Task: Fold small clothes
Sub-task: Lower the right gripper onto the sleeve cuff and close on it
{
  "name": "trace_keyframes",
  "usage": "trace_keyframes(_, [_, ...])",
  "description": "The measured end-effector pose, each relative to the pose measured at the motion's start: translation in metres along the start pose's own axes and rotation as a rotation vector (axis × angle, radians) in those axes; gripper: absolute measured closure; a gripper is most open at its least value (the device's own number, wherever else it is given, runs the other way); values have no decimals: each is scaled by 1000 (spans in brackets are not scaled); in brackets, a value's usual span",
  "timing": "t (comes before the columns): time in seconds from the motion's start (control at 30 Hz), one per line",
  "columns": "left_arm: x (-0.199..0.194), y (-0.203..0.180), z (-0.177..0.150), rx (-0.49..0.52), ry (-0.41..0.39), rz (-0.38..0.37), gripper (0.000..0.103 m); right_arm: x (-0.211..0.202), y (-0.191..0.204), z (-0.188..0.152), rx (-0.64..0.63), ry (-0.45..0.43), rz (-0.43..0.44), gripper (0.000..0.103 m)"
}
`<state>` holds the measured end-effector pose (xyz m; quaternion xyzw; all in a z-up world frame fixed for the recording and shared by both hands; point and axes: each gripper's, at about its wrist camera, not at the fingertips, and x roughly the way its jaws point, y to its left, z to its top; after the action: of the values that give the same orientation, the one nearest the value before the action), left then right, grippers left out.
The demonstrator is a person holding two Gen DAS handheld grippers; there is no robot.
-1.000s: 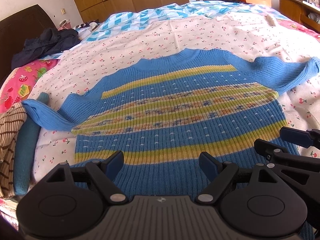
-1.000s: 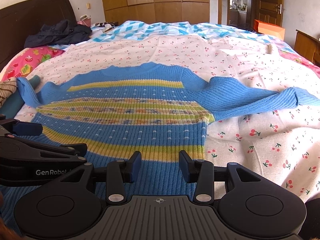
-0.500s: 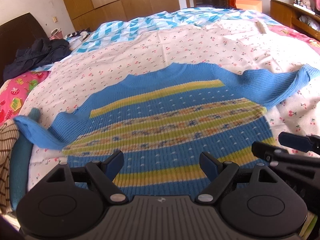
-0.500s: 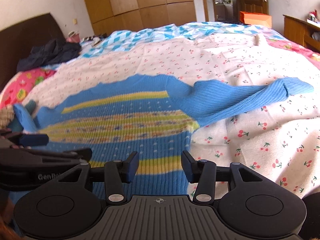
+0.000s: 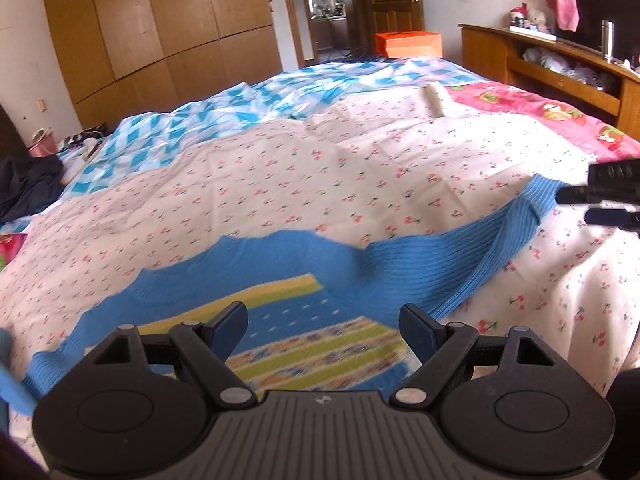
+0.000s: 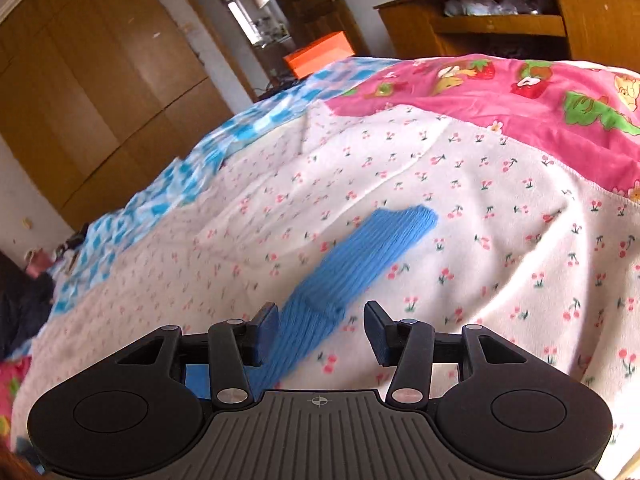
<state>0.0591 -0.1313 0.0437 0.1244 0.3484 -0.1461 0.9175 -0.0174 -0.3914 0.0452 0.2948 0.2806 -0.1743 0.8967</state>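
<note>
A small blue knit sweater (image 5: 280, 276) with yellow and patterned stripes lies flat on the cherry-print blanket (image 5: 320, 176). My left gripper (image 5: 322, 326) is open and empty above the sweater's chest, near the neckline. The sweater's right sleeve (image 5: 500, 248) stretches out to the right. My right gripper (image 6: 322, 330) is open and empty over that sleeve (image 6: 360, 268), whose cuff (image 6: 408, 220) lies just ahead of the fingers. The right gripper also shows at the right edge of the left wrist view (image 5: 600, 204), beside the cuff.
A pink cartoon-print quilt (image 6: 520, 92) and a blue diamond-print sheet (image 5: 240, 112) lie on the far part of the bed. Dark clothes (image 5: 24, 184) sit at the far left. A wooden shelf unit (image 5: 560, 68) stands at the right, wardrobes (image 5: 160, 40) at the back.
Both grippers moved forward and to the right. The left went from the hem up to the chest. The right left the sweater body and now hangs over the right sleeve.
</note>
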Motion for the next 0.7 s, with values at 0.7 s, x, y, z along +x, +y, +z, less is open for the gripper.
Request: trace_keyframes(0.7, [24,0,-15,-18,62,-46,16,-3,-50,-4,-181,135,-238,58])
